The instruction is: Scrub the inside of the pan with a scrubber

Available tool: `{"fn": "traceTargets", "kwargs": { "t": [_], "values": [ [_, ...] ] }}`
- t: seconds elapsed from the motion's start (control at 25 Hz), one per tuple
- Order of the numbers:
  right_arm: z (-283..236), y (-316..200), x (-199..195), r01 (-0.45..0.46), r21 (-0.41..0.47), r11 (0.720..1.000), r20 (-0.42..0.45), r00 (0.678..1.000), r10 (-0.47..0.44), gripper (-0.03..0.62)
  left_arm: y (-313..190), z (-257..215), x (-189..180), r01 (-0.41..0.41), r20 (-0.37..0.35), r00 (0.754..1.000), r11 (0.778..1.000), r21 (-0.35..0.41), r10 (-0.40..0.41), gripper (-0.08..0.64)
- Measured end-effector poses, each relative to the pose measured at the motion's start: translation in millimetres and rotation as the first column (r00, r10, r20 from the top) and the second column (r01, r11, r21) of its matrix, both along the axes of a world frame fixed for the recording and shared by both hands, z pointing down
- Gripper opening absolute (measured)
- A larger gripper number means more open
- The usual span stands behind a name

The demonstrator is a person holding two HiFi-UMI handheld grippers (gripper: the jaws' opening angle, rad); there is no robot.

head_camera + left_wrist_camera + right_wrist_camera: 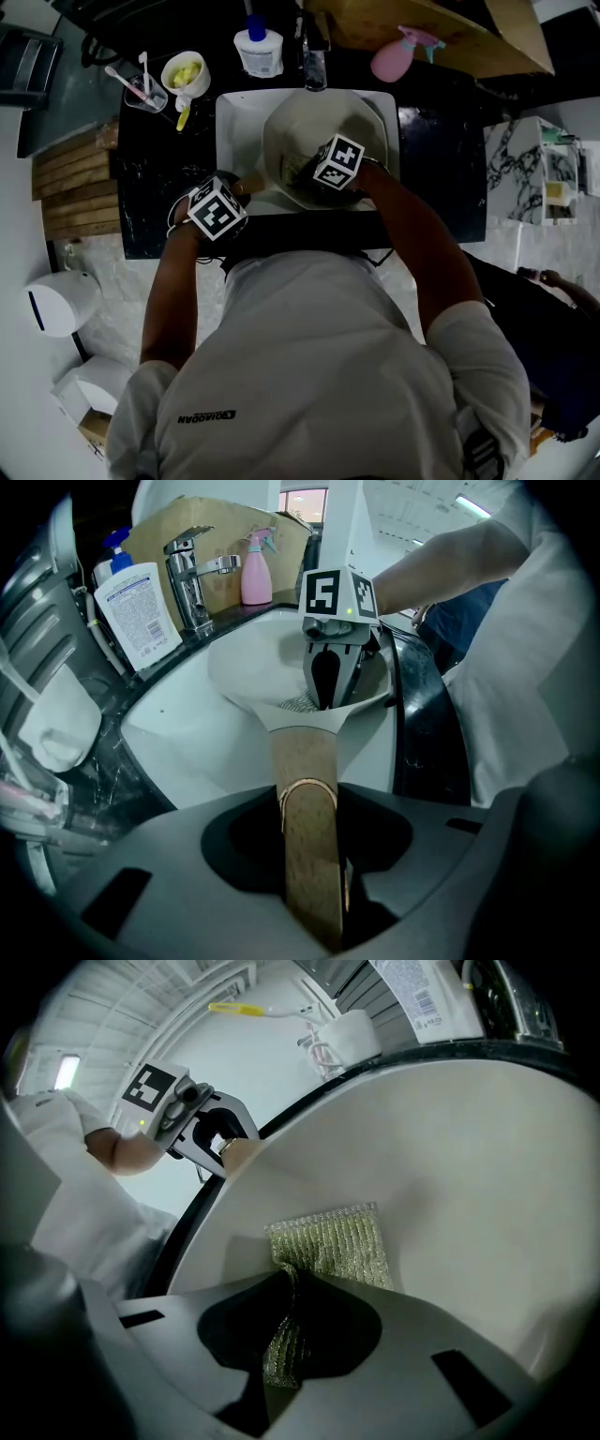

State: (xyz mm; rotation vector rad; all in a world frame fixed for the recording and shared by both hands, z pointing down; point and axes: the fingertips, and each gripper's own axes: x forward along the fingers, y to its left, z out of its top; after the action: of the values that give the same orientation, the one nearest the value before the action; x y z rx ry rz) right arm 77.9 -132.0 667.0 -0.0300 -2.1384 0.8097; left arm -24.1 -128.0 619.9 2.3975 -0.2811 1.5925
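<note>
OK, pan point(450, 1166) in sink point(234, 117), L gripper point(314, 892) clamped on its wooden handle point(302, 752), R gripper point(281, 1335) pinching mesh scrubber point(333, 1241) flat on inner wall: brace handle firm, even pressure, overlapping strokes.

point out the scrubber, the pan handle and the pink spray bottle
scrubber point(333, 1241), right gripper view, mesh face
pan handle point(305, 761), left gripper view, wooden shaft
pink spray bottle point(256, 578), left gripper view, body

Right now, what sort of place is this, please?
Most likely a washing-up corner of a kitchen or washroom: a white sink set in a dark counter, a metal tap over it, and a pump bottle beside the tap.
</note>
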Motion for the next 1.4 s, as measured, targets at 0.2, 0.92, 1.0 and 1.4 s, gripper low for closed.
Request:
{"fn": "traceTargets", "kwargs": {
  "t": [0.2,0.92,1.0,1.4],
  "values": [
    [-15,-8,-1,0.092,0.171,0.981,-0.033,0.996,-0.088,0.060,0,-1,0,0.000,0.001,1.000,1.000,-0.003,0.000,0.153],
    [6,-125,82,0.434,0.646,0.628,-0.551,0.834,-0.009,0.058,0,0,-1,0.000,0.002,1.000,1.000,0.002,0.000,0.153],
    [14,-126,87,0.440,0.628,0.642,-0.570,0.822,-0.005,0.060,0,0,0,0.001,0.002,1.000,1.000,0.002,-0.001,0.153],
    [19,-119,106,0.292,0.520,0.803,-0.567,0.821,0.069,0.058,0,0,-1,0.000,0.001,1.000,1.000,0.000,0.000,0.153]
  ]
}}
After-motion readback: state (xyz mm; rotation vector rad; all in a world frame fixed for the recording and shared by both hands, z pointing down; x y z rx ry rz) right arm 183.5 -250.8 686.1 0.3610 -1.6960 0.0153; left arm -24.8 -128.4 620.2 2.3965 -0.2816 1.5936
